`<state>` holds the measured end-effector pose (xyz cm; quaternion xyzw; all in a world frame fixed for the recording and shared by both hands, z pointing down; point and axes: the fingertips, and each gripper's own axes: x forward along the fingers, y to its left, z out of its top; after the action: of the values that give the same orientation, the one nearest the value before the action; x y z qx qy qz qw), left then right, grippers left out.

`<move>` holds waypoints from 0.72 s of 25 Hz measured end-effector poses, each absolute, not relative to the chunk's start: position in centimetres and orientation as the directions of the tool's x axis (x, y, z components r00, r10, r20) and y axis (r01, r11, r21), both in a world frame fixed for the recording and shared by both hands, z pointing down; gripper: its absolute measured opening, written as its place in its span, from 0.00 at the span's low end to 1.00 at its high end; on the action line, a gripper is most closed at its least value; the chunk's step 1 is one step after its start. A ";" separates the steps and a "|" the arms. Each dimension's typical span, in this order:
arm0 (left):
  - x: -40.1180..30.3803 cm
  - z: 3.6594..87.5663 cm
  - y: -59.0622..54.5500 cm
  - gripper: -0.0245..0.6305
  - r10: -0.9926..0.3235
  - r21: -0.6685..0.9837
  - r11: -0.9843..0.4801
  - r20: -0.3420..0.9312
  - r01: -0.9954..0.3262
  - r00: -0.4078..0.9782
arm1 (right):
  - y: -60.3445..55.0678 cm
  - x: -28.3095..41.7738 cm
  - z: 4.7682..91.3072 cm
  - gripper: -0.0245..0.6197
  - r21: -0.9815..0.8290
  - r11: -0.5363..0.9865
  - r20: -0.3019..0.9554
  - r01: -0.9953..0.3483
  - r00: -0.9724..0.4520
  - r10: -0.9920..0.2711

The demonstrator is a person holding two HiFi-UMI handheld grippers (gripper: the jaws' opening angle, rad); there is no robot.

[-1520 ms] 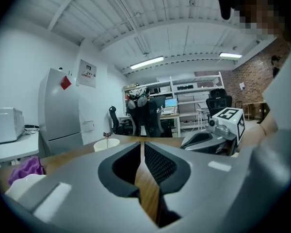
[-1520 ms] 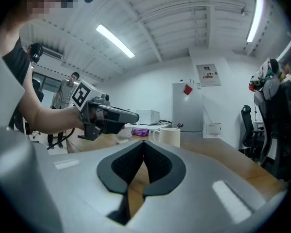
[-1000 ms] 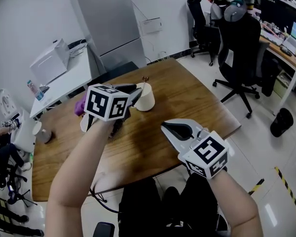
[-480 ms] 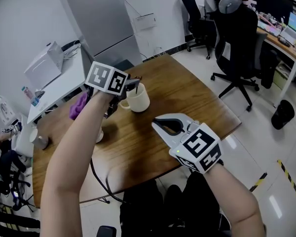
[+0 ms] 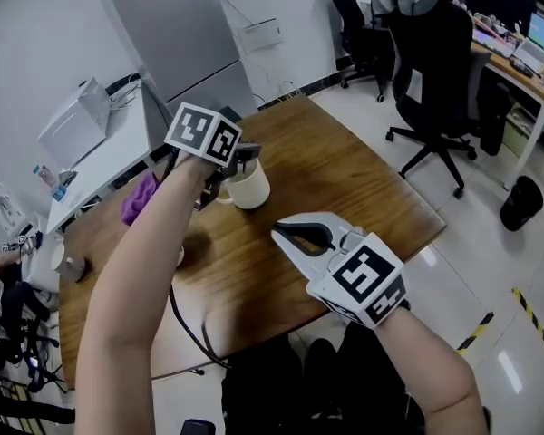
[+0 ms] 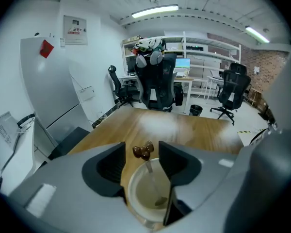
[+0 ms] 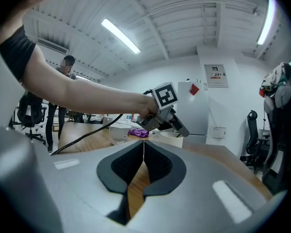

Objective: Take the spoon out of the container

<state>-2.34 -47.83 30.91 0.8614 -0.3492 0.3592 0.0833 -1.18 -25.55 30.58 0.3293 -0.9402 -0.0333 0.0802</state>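
A cream mug (image 5: 247,188) stands on the wooden table (image 5: 363,188). In it leans a thin spoon (image 6: 144,150) with a brown clover-shaped handle top; its bowl rests at the mug's bottom (image 6: 153,198). My left gripper (image 6: 141,154) hovers over the mug rim, its jaws opening, one on each side of the spoon's top without pressing it. In the head view that left gripper (image 5: 239,159) sits at the mug's far-left rim. My right gripper (image 5: 288,235) is held above the table's near edge, shut and empty. It faces the mug (image 7: 170,139).
A purple cloth (image 5: 138,198) lies left of the mug, and a small grey cup (image 5: 71,267) stands near the table's left end. A cable trails under my left arm. Black office chairs (image 5: 435,71) stand to the right, a grey cabinet (image 5: 177,34) behind.
My left gripper has moved up to the mug and its jaws have spread apart around the spoon's top. The right gripper drifted slightly left, still shut.
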 end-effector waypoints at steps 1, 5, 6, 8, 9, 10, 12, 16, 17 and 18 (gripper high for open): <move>-2.5 30.9 -47.9 0.32 -0.550 -0.115 -0.738 0.674 -0.665 0.493 | -25.5 -1.1 30.6 0.05 0.114 0.781 0.125 -0.614 -0.771 -0.624; -2.8 30.1 -47.8 0.24 -0.575 -0.126 -0.726 0.650 -0.676 0.497 | -25.5 -0.7 30.6 0.05 0.107 0.782 0.114 -0.614 -0.774 -0.623; -2.7 29.6 -47.7 0.24 -0.584 -0.126 -0.723 0.637 -0.680 0.503 | -25.5 -0.6 30.7 0.05 0.105 0.783 0.114 -0.614 -0.774 -0.623; -2.4 28.3 -47.5 0.24 -0.607 -0.124 -0.716 0.597 -0.687 0.525 | -25.4 -0.4 30.8 0.05 0.104 0.783 0.111 -0.614 -0.775 -0.622; -2.2 27.5 -47.3 0.24 -0.618 -0.123 -0.714 0.574 -0.689 0.538 | -25.3 -0.2 30.8 0.05 0.106 0.781 0.107 -0.615 -0.774 -0.624; -2.0 26.7 -47.2 0.24 -0.628 -0.124 -0.713 0.551 -0.690 0.550 | -25.2 -0.2 30.8 0.05 0.108 0.779 0.103 -0.617 -0.773 -0.626; -1.9 25.1 -46.8 0.24 -0.647 -0.135 -0.711 0.511 -0.691 0.566 | -25.2 -0.2 30.8 0.05 0.108 0.776 0.103 -0.622 -0.769 -0.631; -2.5 22.2 -46.0 0.24 -0.677 -0.150 -0.703 0.441 -0.695 0.590 | -25.0 -0.4 30.6 0.05 0.106 0.773 0.102 -0.625 -0.767 -0.634; -2.7 21.6 -45.8 0.24 -0.681 -0.148 -0.702 0.423 -0.696 0.597 | -24.9 -0.5 30.6 0.05 0.108 0.773 0.101 -0.625 -0.767 -0.634; -2.9 20.9 -45.5 0.24 -0.685 -0.145 -0.702 0.407 -0.697 0.605 | -24.8 -0.6 30.6 0.05 0.109 0.774 0.100 -0.624 -0.768 -0.633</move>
<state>-2.95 -45.47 20.90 0.8957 -0.3856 0.2209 0.0139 -0.56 -24.79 30.57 0.3345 -0.9395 -0.0349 0.0655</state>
